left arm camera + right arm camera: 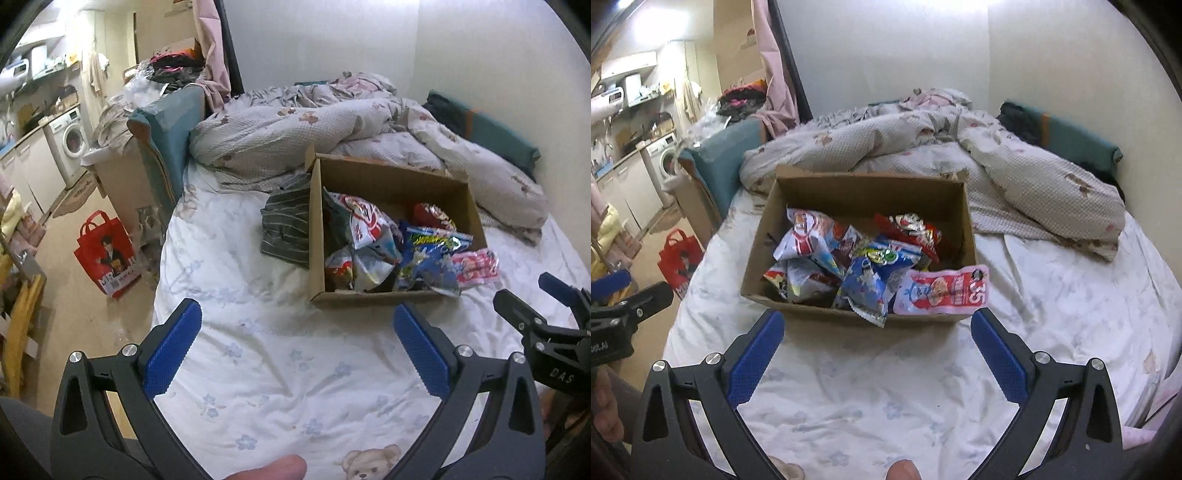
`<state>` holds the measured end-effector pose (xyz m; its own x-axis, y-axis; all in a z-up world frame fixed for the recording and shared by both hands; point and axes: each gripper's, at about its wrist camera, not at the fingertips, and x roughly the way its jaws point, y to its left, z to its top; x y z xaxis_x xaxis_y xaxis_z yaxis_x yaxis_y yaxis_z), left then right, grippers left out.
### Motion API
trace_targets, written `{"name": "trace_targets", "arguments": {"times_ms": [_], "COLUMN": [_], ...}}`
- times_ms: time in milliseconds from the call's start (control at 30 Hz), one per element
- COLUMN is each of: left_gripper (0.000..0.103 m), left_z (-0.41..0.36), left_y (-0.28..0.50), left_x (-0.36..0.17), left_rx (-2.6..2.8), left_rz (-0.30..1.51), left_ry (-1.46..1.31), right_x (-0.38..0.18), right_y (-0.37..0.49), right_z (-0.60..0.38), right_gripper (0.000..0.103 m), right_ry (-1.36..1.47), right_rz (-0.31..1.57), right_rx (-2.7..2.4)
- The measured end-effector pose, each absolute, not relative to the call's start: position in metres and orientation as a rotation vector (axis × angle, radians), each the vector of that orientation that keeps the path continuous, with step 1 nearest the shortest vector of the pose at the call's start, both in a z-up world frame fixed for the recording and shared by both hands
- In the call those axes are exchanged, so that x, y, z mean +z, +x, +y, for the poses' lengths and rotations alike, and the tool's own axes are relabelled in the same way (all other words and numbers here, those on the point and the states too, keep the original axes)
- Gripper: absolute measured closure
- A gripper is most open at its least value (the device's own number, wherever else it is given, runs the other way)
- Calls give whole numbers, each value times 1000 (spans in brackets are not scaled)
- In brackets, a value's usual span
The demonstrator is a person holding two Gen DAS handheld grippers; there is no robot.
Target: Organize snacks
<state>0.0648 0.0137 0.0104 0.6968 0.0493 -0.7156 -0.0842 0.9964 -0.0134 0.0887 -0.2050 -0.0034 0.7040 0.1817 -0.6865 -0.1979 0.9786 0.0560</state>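
An open cardboard box (798,201) (388,177) stands on the bed and holds several crumpled snack packets. A pink packet (943,291) (476,266) hangs over its near right corner. A blue packet (868,286) (432,258) lies beside it, with a white and red packet (809,236) (364,218) to the left and a red packet (912,229) (430,214) at the back. My right gripper (877,325) is open, just short of the box's near wall. My left gripper (297,317) is open too, over the sheet left of the box. Neither holds anything.
A rumpled quilt (1015,173) is piled behind the box against the wall. A striped grey cloth (286,225) lies against the box's left side. A red shopping bag (107,251) stands on the floor left of the bed, near a washing machine (70,140).
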Motion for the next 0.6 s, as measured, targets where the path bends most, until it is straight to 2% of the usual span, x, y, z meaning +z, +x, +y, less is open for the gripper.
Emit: {"name": "trace_targets", "arguments": {"times_ms": [300, 600], "left_gripper": [1, 1], "left_z": [13, 8], "left_y": [62, 64], "left_x": [13, 7], "left_rx": [63, 56], "left_rz": [783, 804], "left_ry": [-58, -47], "right_x": [-14, -9], "right_y": [94, 93], "right_z": [-209, -209], "right_gripper": [0, 0], "right_ry": [31, 37], "right_rz": [827, 804], "right_rx": [215, 208]}}
